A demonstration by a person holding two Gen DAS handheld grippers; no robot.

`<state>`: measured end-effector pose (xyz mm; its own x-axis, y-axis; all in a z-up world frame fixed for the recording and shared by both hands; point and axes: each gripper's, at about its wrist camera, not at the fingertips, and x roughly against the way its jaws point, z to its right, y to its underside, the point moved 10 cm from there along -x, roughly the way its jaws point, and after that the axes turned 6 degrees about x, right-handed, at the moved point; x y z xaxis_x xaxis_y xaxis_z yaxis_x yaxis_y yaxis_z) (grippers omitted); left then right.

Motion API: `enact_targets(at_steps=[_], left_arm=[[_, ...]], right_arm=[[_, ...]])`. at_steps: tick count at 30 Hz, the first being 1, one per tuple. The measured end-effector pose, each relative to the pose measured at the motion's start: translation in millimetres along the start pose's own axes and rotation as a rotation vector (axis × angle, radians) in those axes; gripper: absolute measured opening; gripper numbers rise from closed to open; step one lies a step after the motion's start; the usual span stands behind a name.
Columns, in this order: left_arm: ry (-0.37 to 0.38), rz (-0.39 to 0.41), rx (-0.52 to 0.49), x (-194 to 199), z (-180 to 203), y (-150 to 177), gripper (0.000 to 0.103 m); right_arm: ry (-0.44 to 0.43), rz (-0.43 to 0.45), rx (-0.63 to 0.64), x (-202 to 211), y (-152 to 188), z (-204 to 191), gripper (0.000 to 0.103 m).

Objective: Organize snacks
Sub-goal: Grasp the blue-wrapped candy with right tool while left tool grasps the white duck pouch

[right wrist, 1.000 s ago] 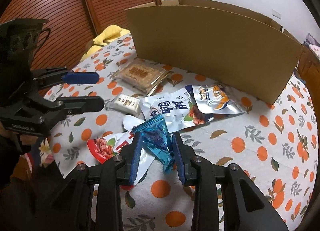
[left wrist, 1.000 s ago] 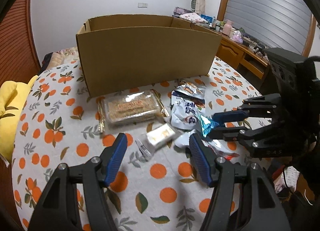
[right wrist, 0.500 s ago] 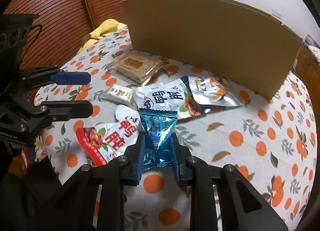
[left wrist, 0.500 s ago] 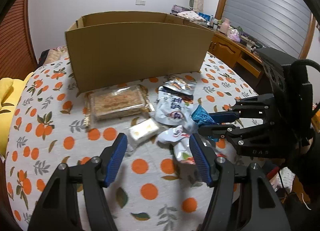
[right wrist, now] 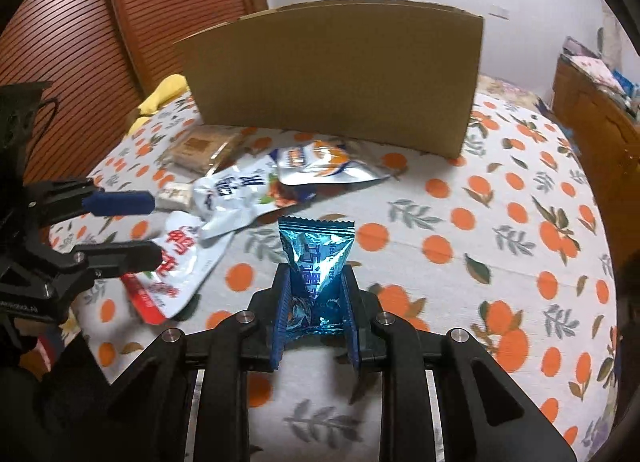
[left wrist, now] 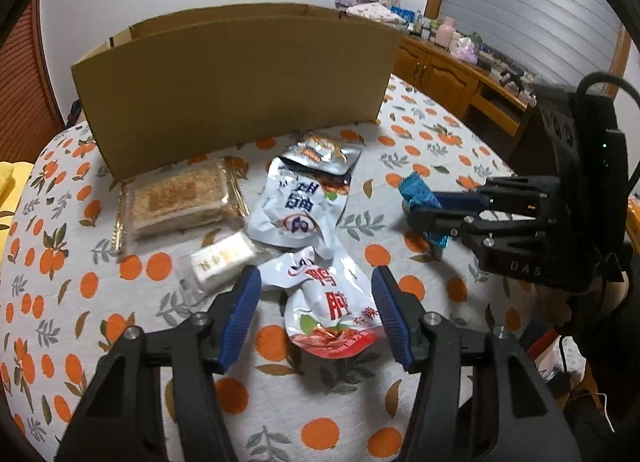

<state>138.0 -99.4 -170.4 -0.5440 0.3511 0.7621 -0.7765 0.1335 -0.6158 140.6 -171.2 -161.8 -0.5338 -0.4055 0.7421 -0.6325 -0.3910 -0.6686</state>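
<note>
Low in the centre of the right wrist frame, the right gripper [right wrist: 316,302] has its jaws pinched narrow on the blue foil packet [right wrist: 316,262], which stands up between the pads clear of the table [right wrist: 500,246]. That packet looks light and crinkly, with a slick foil skin; the grip sits on its lower body, and I judge a hold nearer the crimped end seam would slip less than one on the puffed middle.

Lower centre of the left wrist frame, the left gripper [left wrist: 316,302] has its jaws about half open; they have just been closing, with the red-and-white pouch [left wrist: 332,310] lying flat between them, not yet pressed. This pouch is limp and glossy, likely to fold or slide if pinched flat; its loose upper edge looks the better place to take hold.

Above it lie a white-and-blue pouch [left wrist: 300,201], a small white bar [left wrist: 220,258] and a clear-wrapped cake tray [left wrist: 180,197], stiffer but probably crushable. Across the upper frame stands the cardboard box [left wrist: 240,85].
</note>
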Motion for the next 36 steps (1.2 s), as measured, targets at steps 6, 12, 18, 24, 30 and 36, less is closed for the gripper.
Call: enact_targets(at_steps=[6, 12, 18, 24, 30, 36], left_arm=[[-0.044, -0.046, 0.004, -15, -3, 8, 0.057], [-0.079, -0.052, -0.023, -22, -1, 12, 0.065], [-0.109, -0.052, -0.060, -28, 9, 10, 0.066], [-0.097, -0.049, -0.091, -26, 17, 11, 0.052], [-0.062, -0.034, -0.084, -17, 21, 18, 0.035], [-0.028, -0.005, -0.068, -3, 21, 17, 0.025]], right_arm=[[0.004, 0.023, 0.003, 3, 2, 3, 0.022], [-0.003, 0.036, -0.012, 2, 2, 5, 0.022], [0.019, 0.035, 0.005, 2, 2, 4, 0.022], [0.019, 0.037, 0.001, 1, 2, 3, 0.022], [0.022, 0.038, 0.003, 1, 2, 4, 0.022], [0.027, 0.040, 0.000, 2, 1, 5, 0.022]])
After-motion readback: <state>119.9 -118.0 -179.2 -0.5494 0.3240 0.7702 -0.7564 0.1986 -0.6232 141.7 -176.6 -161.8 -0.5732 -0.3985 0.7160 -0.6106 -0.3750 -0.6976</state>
